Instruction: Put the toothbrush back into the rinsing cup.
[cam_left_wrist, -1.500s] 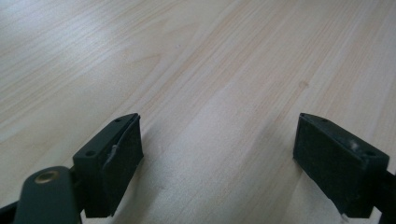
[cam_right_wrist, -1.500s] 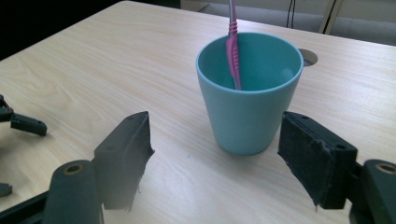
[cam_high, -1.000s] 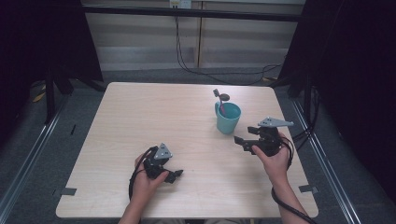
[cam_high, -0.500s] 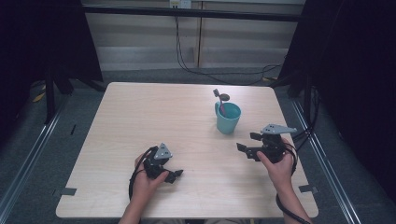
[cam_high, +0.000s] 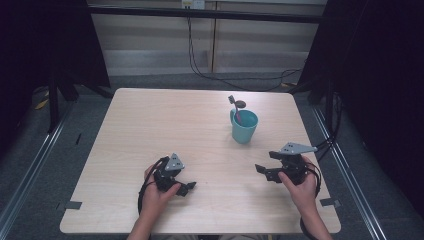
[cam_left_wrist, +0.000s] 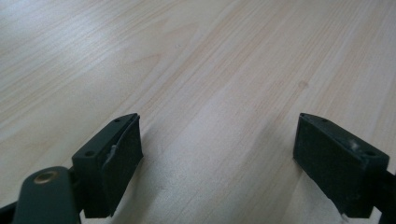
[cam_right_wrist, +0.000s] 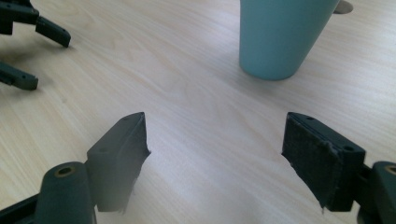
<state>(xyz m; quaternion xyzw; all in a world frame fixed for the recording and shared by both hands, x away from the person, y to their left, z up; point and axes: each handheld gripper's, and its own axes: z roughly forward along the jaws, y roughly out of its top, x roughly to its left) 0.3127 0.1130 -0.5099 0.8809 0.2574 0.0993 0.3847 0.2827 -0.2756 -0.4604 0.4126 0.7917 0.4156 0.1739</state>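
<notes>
A pale wooden tabletop (cam_high: 165, 125) is standing in a dim room, with dark curtains hanging at both sides and cables trailing down a light panelled wall behind it. No brand, label or writing is readable on anything here.

A teal cup (cam_high: 244, 126) is standing upright on the right half of the tabletop, toward the far edge, with its mouth facing up. A spoon-like utensil (cam_high: 237, 106) is leaning out of it, its long axis tilting up and away toward the far left; its exact kind is hard to tell at this size. In the right gripper view the cup (cam_right_wrist: 281, 35) is rising ahead and slightly to the right of the jaws, well apart from them.

The right gripper (cam_high: 264, 171) is resting near the tabletop's right edge in the person's right hand (cam_high: 301, 183), pointing left, its jaws spread wide with nothing between them. The left gripper (cam_high: 189, 188) is lying near the front edge in the left hand (cam_high: 157, 192), pointing right, its jaws likewise standing apart over bare wood.

Wide open wood is lying between the two grippers and across the whole left and far-left part of the tabletop. The cup is keeping well clear of the far and right edges.
</notes>
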